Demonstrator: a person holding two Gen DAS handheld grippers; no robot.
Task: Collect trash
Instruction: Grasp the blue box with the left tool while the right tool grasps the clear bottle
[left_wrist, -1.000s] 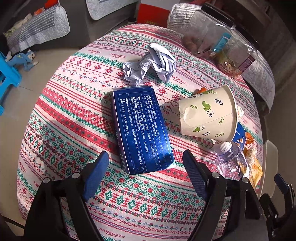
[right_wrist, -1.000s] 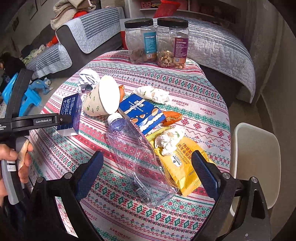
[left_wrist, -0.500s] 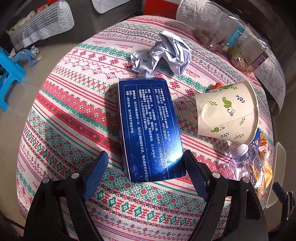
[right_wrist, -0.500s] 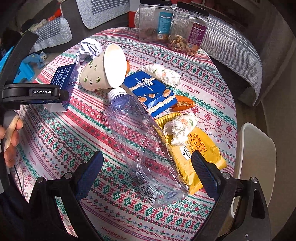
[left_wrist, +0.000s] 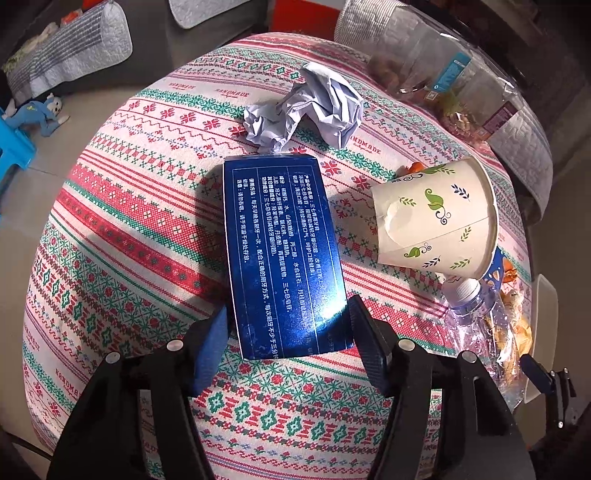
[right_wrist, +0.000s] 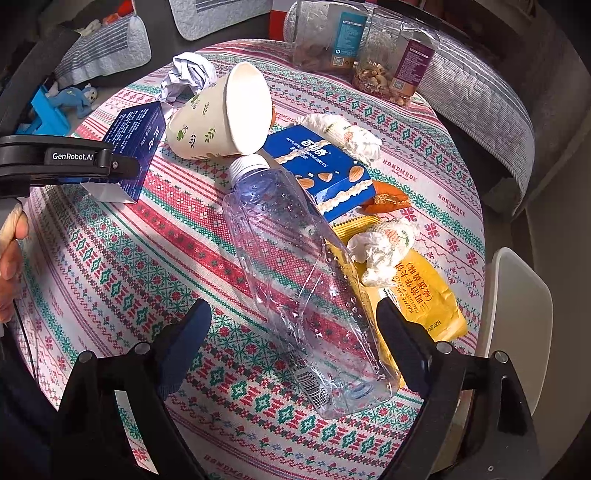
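Observation:
A dark blue carton (left_wrist: 282, 254) lies on the patterned tablecloth (left_wrist: 129, 240). My left gripper (left_wrist: 288, 332) has closed on the carton's near end, a finger on each side. The carton also shows in the right wrist view (right_wrist: 135, 144). Crumpled paper (left_wrist: 314, 107) lies beyond it and a tipped paper cup (left_wrist: 436, 221) to its right. My right gripper (right_wrist: 291, 343) is open and straddles the base of a clear plastic bottle (right_wrist: 295, 269) lying on the table, fingers apart from it.
A blue biscuit box (right_wrist: 325, 166), a yellow snack bag (right_wrist: 424, 295), crumpled wrappers (right_wrist: 384, 247) and an orange wrapper (right_wrist: 384, 199) lie right of the bottle. Two nut jars (right_wrist: 391, 62) stand at the table's far edge. A white chair (right_wrist: 517, 314) is at right.
My left gripper moved forward over the blue carton and its fingers closed onto the carton's sides. My right gripper moved closer to the bottle and stayed open.

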